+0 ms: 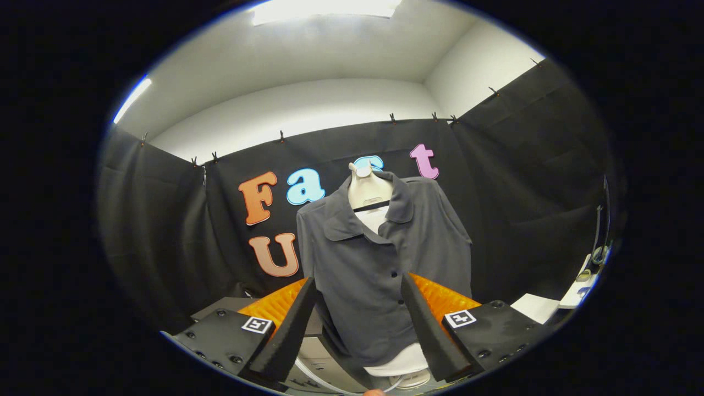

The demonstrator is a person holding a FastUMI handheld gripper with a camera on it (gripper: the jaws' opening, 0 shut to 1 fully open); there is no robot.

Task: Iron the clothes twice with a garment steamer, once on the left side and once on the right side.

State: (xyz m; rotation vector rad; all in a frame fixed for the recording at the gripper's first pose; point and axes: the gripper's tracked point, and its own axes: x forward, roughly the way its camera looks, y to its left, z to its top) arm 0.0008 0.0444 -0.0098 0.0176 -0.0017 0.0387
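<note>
A dark grey collared shirt (379,258) with a buttoned front hangs on a white mannequin torso (369,190), upright against the black cloth wall. My gripper (358,279) is open, its fingers spread wide with nothing gripped between them. The shirt stands beyond the fingers and shows through the gap between them; its lower hem and the mannequin's white base (404,364) lie low between the fingers. A pale curved hose or cord (316,378) runs below the left finger; what it belongs to is hidden.
A white surface (536,305) with a few small objects (586,278) sits to the right of the mannequin by the side wall. A grey box-like surface (220,307) lies behind the left finger. Black cloth walls close in on three sides.
</note>
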